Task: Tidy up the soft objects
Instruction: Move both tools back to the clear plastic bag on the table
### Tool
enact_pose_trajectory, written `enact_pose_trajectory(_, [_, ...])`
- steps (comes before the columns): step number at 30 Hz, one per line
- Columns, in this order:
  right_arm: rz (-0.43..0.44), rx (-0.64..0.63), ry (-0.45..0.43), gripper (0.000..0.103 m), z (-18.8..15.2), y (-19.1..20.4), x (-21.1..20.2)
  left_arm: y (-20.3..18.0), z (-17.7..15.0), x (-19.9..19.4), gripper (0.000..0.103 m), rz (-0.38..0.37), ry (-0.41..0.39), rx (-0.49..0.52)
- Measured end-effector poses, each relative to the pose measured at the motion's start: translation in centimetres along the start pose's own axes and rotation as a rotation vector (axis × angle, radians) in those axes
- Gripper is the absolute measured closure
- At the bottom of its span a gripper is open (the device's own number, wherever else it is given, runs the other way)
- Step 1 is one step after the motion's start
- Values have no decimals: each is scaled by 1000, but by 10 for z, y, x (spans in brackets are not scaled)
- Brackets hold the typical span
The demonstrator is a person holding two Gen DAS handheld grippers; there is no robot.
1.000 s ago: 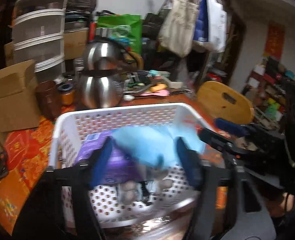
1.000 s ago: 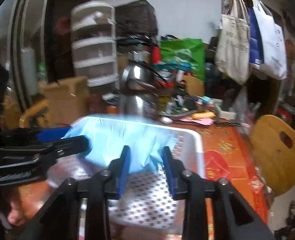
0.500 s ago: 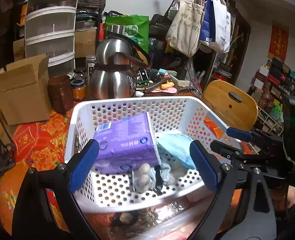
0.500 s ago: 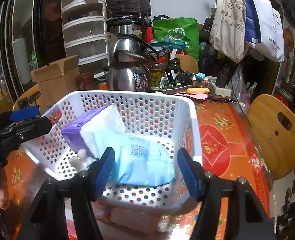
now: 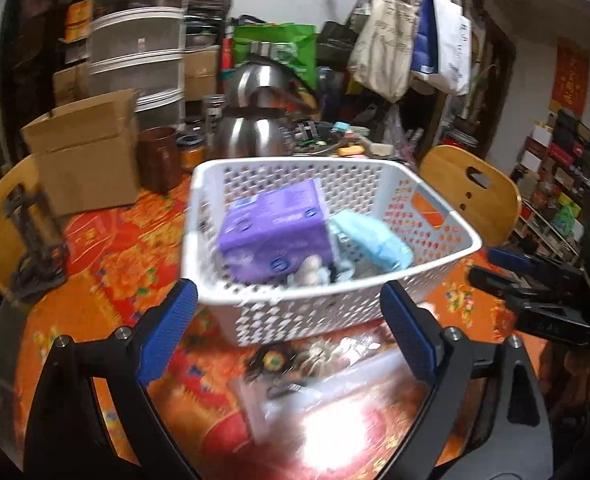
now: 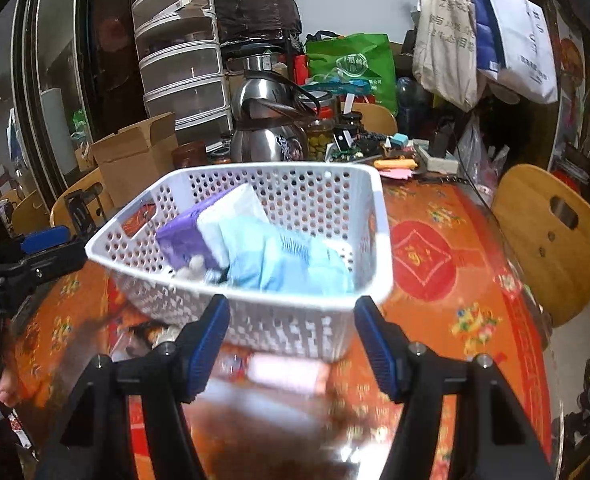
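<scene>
Left gripper [image 5: 289,326] has jaws spread wide, nothing between them, hovering just short of the white perforated plastic basket [image 5: 255,308] on the orange floral tablecloth [image 5: 107,264]; judged: load dropped, so no reason to grip; inside the basket, left to right: purple plastic-wrapped tissue pack [image 5: 275,232] propped on its side, small pale soft items [image 5: 311,272] at the bottom, too blurred to name, light blue soft plastic pack [image 5: 371,238] leaning against the right wall, touching the purple pack; right gripper [image 6: 291,346] likewise spread and empty, near the basket's front wall; beside the basket, on the tabletop, blurry clear-wrapped clutter [image 5: 319,364], probably next to sort.
</scene>
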State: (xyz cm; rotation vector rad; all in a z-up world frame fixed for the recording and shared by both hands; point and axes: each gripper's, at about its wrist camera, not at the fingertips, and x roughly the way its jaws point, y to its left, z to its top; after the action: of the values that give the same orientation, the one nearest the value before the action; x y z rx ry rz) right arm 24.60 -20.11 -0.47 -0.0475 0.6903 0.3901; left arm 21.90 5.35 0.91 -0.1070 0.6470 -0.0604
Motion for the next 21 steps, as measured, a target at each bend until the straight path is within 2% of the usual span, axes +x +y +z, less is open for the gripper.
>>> enact_pose_trajectory(5, [-9, 22, 4, 38, -25, -10, -14, 23, -28, -13, 12, 22, 42, -57])
enact_pose_trajectory(7, [-9, 50, 11, 34, -35, -17, -17, 32, -42, -11, 11, 33, 71, -71])
enact_pose_trajectory(9, [-17, 75, 29, 26, -45, -23, -15, 40, -57, -2, 11, 25, 110, -86])
enact_pose_trajectory(14, [-14, 82, 156, 26, -74, -23, 16, 56, -92, 36, 11, -1, 235, -130])
enact_pose_trajectory(17, [-4, 52, 194, 26, -84, -17, 31, 56, -105, 51, 11, -7, 274, -132])
enact_pose_trajectory(21, [23, 43, 221, 26, -93, -12, 43, 54, -113, 60, 11, -12, 286, -129])
